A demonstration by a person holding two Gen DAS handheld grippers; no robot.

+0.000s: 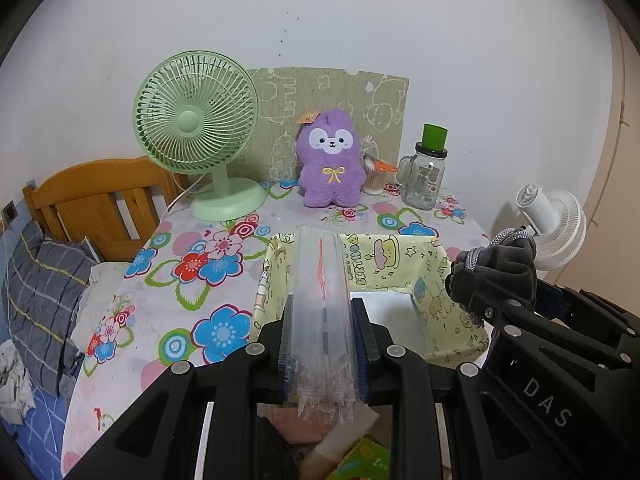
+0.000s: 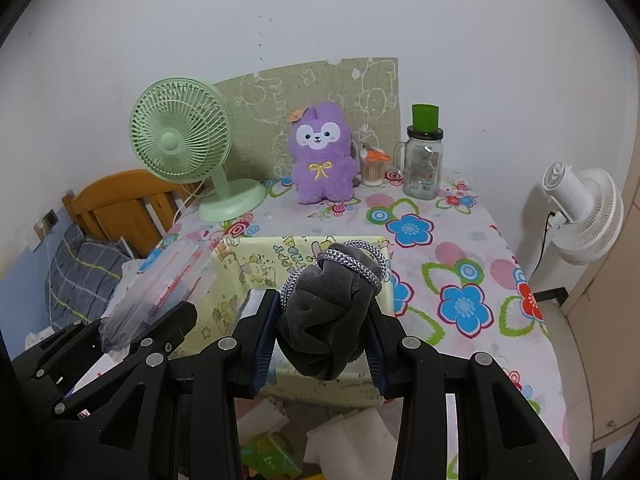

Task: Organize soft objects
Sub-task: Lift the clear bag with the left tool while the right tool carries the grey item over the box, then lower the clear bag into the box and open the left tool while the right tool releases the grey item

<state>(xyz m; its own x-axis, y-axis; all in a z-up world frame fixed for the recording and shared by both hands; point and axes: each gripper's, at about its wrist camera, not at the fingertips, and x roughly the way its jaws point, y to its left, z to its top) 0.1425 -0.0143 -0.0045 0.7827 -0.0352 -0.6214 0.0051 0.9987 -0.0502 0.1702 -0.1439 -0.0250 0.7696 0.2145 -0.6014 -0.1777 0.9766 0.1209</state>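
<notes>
White wall behind; a surface (image 1: 224,276) under a flowered cloth fills mid-frame in both views. Along its far edge we see a green fan (image 1: 196,128), a purple plush (image 1: 332,158) leaning on a green printed board (image 1: 384,104), a cup of swabs (image 1: 374,178) and a glass jar (image 1: 424,178) with a green cap. A wooden bed (image 1: 96,204) with a plaid pillow (image 1: 40,292) sits at the left of the frame; a white fan (image 2: 584,212) stands at the right.

A yellow bin (image 1: 452,304) with cartoon print sits at the near edge of the surface, lower centre.

Left claw (image 1: 322,344): clamped on a clear pouch (image 1: 322,304), which stands on edge between the blue pads and reaches up over the bin's left part; a red line shows through the plastic.

Right claw (image 2: 320,336): clamped on a grey pouch (image 2: 332,312) with a braided cord (image 2: 352,258), held over the bin's front half. In the left view it shows at centre right, above the bin's right rim.

Below the claws, bottom of frame, we see white foam pieces (image 2: 348,440) and a green box (image 2: 272,456).
</notes>
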